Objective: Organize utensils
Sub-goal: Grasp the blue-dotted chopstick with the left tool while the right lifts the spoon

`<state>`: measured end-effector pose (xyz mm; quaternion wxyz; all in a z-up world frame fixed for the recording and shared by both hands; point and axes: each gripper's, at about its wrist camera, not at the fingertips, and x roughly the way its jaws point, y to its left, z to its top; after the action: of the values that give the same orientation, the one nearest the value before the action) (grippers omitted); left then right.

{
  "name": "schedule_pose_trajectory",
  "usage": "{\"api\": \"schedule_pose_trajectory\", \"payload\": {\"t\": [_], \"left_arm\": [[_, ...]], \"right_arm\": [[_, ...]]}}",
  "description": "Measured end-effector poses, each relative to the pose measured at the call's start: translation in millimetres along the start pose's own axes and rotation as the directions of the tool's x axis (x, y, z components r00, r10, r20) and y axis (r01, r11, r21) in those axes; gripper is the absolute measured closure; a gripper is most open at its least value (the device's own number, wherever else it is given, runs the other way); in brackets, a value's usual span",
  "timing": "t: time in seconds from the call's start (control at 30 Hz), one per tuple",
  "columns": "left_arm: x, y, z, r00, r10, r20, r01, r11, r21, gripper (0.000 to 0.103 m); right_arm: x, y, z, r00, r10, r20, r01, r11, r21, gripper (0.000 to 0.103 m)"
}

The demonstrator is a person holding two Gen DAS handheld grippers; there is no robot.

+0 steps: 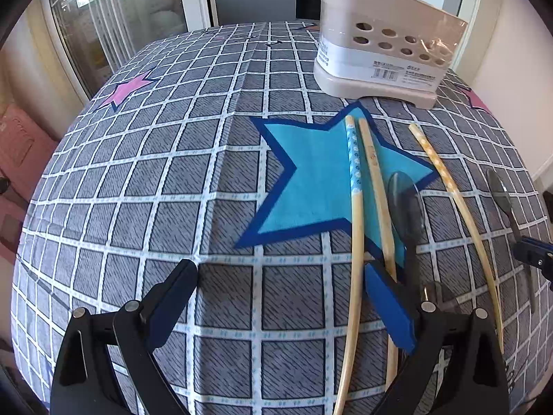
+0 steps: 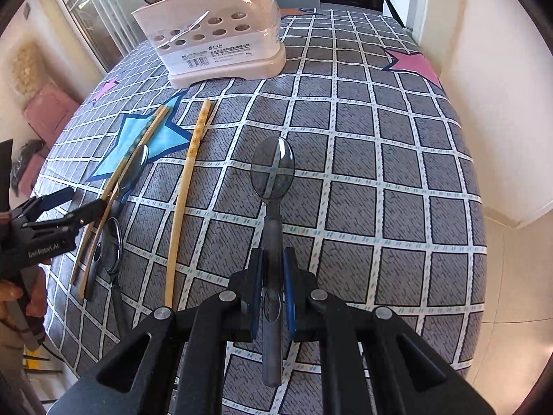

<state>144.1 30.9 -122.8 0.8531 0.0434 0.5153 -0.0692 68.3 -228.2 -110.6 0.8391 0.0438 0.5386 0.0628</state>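
My right gripper (image 2: 273,259) is shut on the handle of a grey see-through spoon (image 2: 273,169), which it holds above the checked cloth with the bowl pointing away. My left gripper (image 1: 280,267) stands open and low over the table. A blue-patterned chopstick (image 1: 356,207) runs just inside its right finger (image 1: 390,311), and a plain chopstick (image 1: 375,173) passes under that finger. A second grey spoon (image 1: 406,204) lies beside them. A yellow-dotted chopstick (image 1: 446,180) lies further right. The beige utensil holder (image 1: 380,52) stands at the far side with utensils in it.
The table wears a grey checked cloth (image 1: 172,173) with blue and pink stars. Another grey utensil (image 2: 112,249) lies near the left gripper (image 2: 86,199). A person's hand (image 2: 13,294) grips the left tool. A white wall and tiled floor lie to the right.
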Motion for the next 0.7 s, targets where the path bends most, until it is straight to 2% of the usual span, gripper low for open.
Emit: {"api": "schedule_pose_trajectory", "payload": {"t": [0.07, 0.13, 0.17, 0.2, 0.37, 0.43, 0.5, 0.57, 0.6, 0.67, 0.7], "left_arm": [[3.1, -2.5, 6.9, 1.000, 0.006, -0.009, -0.005, 1.000, 0.014, 0.000], [7.7, -7.8, 16.3, 1.000, 0.007, -0.022, -0.007, 0.999, 0.034, 0.000], [9.2, -10.7, 20.6, 1.000, 0.007, -0.029, -0.005, 0.999, 0.044, 0.000], [11.4, -13.1, 24.9, 0.999, 0.004, -0.038, -0.002, 0.999, 0.054, 0.000], [17.7, -25.8, 44.8, 0.994, -0.061, -0.091, 0.071, 0.992, 0.101, 0.000], [18.8, -33.0, 51.3, 0.991, -0.076, -0.114, 0.091, 0.987, 0.135, 0.009], [19.4, -39.6, 56.4, 0.989, -0.092, -0.120, 0.110, 0.981, 0.157, 0.016], [19.7, -46.0, 61.2, 0.985, -0.098, -0.143, 0.123, 0.976, 0.182, 0.022], [19.5, -48.7, 62.5, 0.983, -0.101, -0.152, 0.130, 0.972, 0.194, 0.028], [17.3, -56.2, 64.2, 0.979, -0.117, -0.165, 0.153, 0.963, 0.222, 0.050], [16.7, -59.7, 64.4, 0.978, -0.121, -0.171, 0.159, 0.960, 0.232, 0.066]], "right_arm": [[1.7, -0.5, 4.8, 1.000, 0.003, -0.014, -0.004, 1.000, -0.012, 0.088], [4.0, -0.3, 12.1, 0.999, 0.010, -0.036, -0.011, 1.000, -0.023, 0.071], [5.7, -0.5, 16.9, 0.999, 0.017, -0.050, -0.018, 1.000, -0.024, 0.053], [7.5, -1.3, 21.9, 0.998, 0.027, -0.064, -0.028, 0.999, -0.021, 0.045], [18.8, -1.2, 43.2, 0.990, 0.017, -0.139, -0.021, 1.000, -0.023, 0.045], [23.8, 2.5, 51.3, 0.985, -0.003, -0.172, -0.004, 0.999, -0.042, 0.048], [28.2, 7.4, 57.0, 0.980, -0.037, -0.197, 0.025, 0.998, -0.065, 0.058], [31.5, 11.9, 60.0, 0.974, -0.066, -0.219, 0.048, 0.995, -0.085, 0.062], [33.1, 15.1, 60.8, 0.969, -0.088, -0.229, 0.066, 0.992, -0.105, 0.064], [34.9, 20.4, 61.0, 0.965, -0.112, -0.236, 0.081, 0.987, -0.137, 0.070], [35.2, 22.2, 61.1, 0.965, -0.108, -0.241, 0.074, 0.987, -0.144, 0.079]]}}
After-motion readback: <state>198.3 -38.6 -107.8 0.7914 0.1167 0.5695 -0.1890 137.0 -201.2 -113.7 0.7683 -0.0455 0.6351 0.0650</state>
